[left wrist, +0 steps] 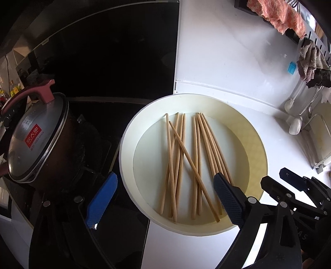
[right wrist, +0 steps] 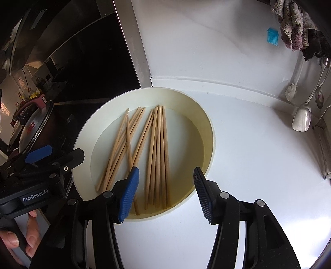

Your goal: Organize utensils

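Several wooden chopsticks (left wrist: pixel 186 159) lie loose and partly crossed in a round cream bowl (left wrist: pixel 132 132) on the white counter; they also show in the right wrist view (right wrist: pixel 157 149), in the same bowl (right wrist: pixel 206 124). My left gripper (left wrist: pixel 165 196) is open and empty over the bowl's near rim, with its right finger above the chopstick ends. My right gripper (right wrist: pixel 165 192) is open and empty over the bowl's near edge, with the right-hand bundle between its fingers. Each gripper shows in the other's view: the right one (left wrist: pixel 289 182), the left one (right wrist: pixel 41 159).
A dark pot with a steel lid (left wrist: pixel 35 140) stands on the black hob left of the bowl. Spoons and ladles (right wrist: pixel 302 118) hang at the right wall, with cloths (left wrist: pixel 279 14) on a rack above. A blue brush (right wrist: pixel 272 38) sticks to the wall.
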### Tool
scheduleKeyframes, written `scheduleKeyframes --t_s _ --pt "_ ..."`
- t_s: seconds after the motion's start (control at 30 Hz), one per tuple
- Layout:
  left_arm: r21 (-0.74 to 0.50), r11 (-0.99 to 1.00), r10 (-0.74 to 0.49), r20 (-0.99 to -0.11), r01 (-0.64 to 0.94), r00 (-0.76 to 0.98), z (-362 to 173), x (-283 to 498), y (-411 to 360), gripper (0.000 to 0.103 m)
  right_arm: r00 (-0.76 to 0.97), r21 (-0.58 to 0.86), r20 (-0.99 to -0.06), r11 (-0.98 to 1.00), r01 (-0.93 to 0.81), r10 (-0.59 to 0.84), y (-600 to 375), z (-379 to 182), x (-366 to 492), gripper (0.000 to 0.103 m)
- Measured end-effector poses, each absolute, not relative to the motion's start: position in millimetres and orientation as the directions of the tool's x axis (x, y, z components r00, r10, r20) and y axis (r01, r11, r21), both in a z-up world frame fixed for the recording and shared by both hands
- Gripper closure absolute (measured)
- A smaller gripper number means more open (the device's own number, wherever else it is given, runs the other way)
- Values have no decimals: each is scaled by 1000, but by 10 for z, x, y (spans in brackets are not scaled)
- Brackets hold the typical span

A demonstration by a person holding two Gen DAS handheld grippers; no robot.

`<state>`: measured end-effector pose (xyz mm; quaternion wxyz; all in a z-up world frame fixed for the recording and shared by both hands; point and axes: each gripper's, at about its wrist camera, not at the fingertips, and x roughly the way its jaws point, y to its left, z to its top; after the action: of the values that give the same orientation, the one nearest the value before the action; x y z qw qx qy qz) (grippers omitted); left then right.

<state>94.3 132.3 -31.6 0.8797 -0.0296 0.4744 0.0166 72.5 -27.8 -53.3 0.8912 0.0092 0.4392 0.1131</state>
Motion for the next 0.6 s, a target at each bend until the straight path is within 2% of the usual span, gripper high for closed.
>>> scheduleKeyframes --t_s 0.6 --pt "-23 997 22 -824 -71 566 -228 828 1319 7 587 135 -777 971 -199 228 -320 -449 625 45"
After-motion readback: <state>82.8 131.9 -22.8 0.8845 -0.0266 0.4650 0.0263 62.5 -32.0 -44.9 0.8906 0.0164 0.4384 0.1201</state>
